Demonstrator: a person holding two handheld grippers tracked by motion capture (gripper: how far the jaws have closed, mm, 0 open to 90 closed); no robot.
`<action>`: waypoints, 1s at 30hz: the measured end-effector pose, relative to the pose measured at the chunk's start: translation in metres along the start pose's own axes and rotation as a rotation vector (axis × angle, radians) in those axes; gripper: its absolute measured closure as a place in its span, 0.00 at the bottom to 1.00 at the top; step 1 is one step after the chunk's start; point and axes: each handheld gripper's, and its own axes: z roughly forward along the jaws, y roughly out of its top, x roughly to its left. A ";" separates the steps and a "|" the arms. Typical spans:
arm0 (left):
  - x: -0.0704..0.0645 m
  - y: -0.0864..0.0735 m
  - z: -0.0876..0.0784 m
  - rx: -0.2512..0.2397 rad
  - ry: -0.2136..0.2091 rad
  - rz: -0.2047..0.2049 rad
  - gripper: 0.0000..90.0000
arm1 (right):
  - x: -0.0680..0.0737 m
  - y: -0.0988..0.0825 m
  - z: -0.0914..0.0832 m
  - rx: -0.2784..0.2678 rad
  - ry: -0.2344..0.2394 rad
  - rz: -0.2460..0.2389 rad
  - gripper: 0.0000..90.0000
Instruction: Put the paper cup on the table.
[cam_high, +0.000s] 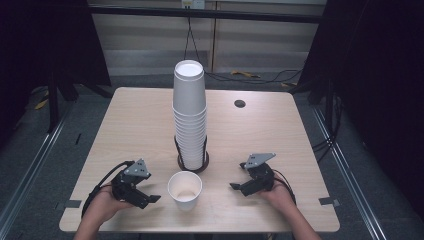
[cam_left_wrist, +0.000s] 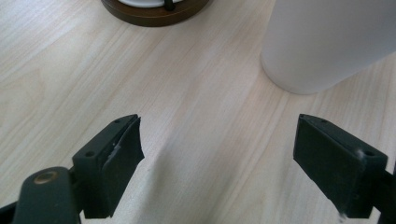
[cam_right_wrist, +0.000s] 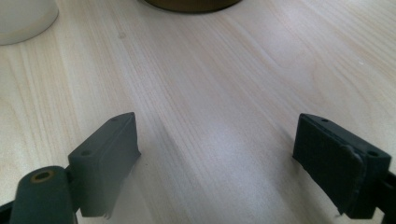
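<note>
Wooden table (cam_high: 125, 125): upright single cup (cam_high: 185, 190) at 3 o'clock of left gripper (cam_high: 150, 199), nearer than right gripper (cam_high: 236, 187); both gape empty.

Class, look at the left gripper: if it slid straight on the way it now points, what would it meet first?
Probably the single cup. The left gripper, jaws open, has bare table directly ahead, with the cup slightly to its right; depth is unclear, so it might just pass.

Black tongs (cam_high: 150, 198) with grey three-cornered plates, trailing black cables, screw-holed pads (cam_left_wrist: 122, 154), bare forearms
</note>
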 end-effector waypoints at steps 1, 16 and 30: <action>0.002 -0.001 -0.001 0.006 0.004 0.000 0.17 | 0.000 0.000 0.000 0.000 0.000 0.000 0.15; 0.015 -0.022 0.001 -0.033 0.050 -0.062 0.16 | 0.000 0.000 0.000 0.000 0.000 0.001 0.15; 0.024 -0.036 0.005 -0.051 0.109 -0.079 0.13 | 0.000 0.000 0.000 0.000 0.000 0.001 0.15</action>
